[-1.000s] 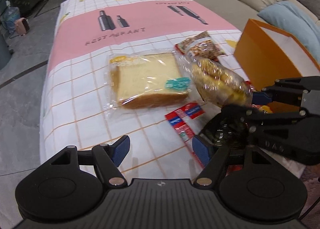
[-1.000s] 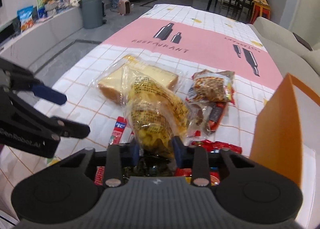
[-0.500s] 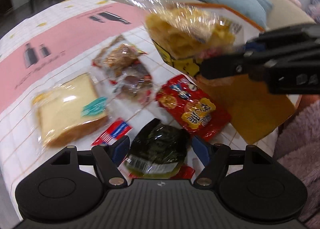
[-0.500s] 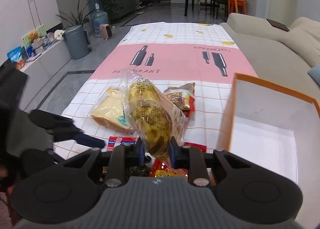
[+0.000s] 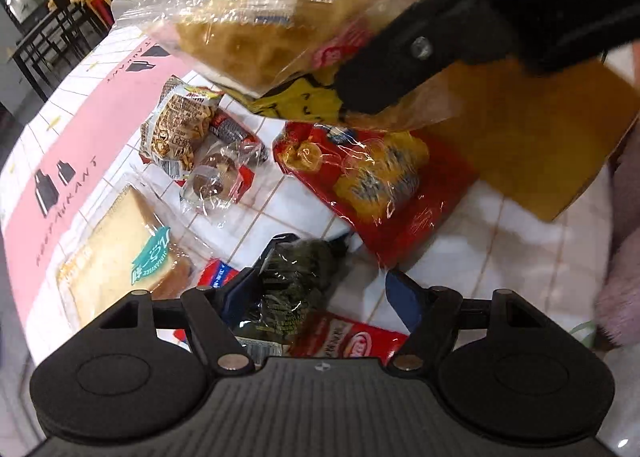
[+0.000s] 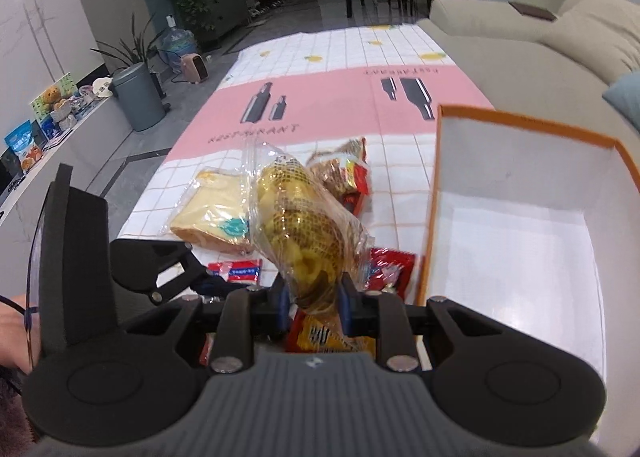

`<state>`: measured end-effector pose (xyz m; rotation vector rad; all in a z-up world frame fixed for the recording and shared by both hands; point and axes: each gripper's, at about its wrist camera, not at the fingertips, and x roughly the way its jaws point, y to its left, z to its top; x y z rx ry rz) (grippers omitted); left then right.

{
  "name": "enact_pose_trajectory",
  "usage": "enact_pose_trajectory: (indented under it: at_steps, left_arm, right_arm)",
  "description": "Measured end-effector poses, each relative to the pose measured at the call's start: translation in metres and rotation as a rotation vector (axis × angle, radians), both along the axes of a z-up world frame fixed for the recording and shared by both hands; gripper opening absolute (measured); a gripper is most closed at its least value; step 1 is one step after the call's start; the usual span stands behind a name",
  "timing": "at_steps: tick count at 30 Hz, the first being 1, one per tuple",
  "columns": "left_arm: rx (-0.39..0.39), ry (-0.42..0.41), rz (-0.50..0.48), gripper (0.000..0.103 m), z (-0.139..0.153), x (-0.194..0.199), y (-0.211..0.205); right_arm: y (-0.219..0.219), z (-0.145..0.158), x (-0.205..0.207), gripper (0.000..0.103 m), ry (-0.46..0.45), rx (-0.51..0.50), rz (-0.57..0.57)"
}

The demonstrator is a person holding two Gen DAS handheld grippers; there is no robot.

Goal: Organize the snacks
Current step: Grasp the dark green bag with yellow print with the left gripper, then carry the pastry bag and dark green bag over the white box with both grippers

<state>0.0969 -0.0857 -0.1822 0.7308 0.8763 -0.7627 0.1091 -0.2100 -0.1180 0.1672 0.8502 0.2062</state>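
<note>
My right gripper is shut on a clear bag of yellow waffles and holds it in the air beside the open orange box. The same bag hangs high in the left wrist view, above the table. My left gripper is open, its jaws on either side of a dark green snack packet that lies on the tablecloth. A red snack bag, a packet of sliced bread and small wrapped cakes lie around it.
The orange box's outer wall stands to the right of the snacks. A red packet lies under the left gripper. A sofa runs along the table's right side. A grey bin stands on the floor at left.
My right gripper has lifted the waffle bag higher and closer to the box. My left gripper has moved forward and down so its jaws flank the dark green packet.
</note>
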Motion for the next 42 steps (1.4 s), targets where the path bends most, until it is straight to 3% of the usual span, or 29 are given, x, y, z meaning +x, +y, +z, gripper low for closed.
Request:
enact_pose_trajectory:
  at_steps: [3,5,7,8,14,21,29,35,42]
  left_arm:
    - [-0.012,0.02,0.008,0.082,-0.001,0.005,0.001]
    - [-0.019,0.02,0.015,0.072,0.002,0.01,0.003]
    - [-0.017,0.008,0.037,0.048,0.002,0.014,0.003]
    - [-0.008,0.0,0.048,0.047,0.002,0.018,0.003]
    - [-0.025,0.003,0.098,0.046,0.005,0.024,0.006]
    - [-0.164,0.11,0.298,0.044,0.03,0.04,0.033]
    - [-0.272,0.139,0.391,0.044,0.064,0.049,0.054]
    - [-0.358,0.115,0.405,0.044,0.106,0.042,0.052]
    - [-0.434,0.089,0.323,0.044,0.147,0.047,0.016]
  right_arm:
    - [-0.004,-0.004,-0.001,0.022,0.015,0.012,-0.011]
    - [-0.004,-0.006,-0.003,0.022,0.021,0.013,-0.014]
    - [-0.004,-0.005,-0.004,0.022,0.018,0.01,-0.01]
    - [-0.004,-0.006,-0.004,0.022,0.018,0.012,-0.01]
    - [-0.003,-0.006,-0.004,0.022,0.013,-0.001,0.0]
    - [-0.002,-0.001,-0.008,0.021,-0.021,-0.002,0.012]
    - [0.0,0.011,-0.014,0.021,-0.062,0.001,0.021]
    - [-0.008,0.032,-0.022,0.021,-0.123,0.025,-0.006]
    - [-0.039,0.062,-0.035,0.021,-0.195,0.034,-0.095]
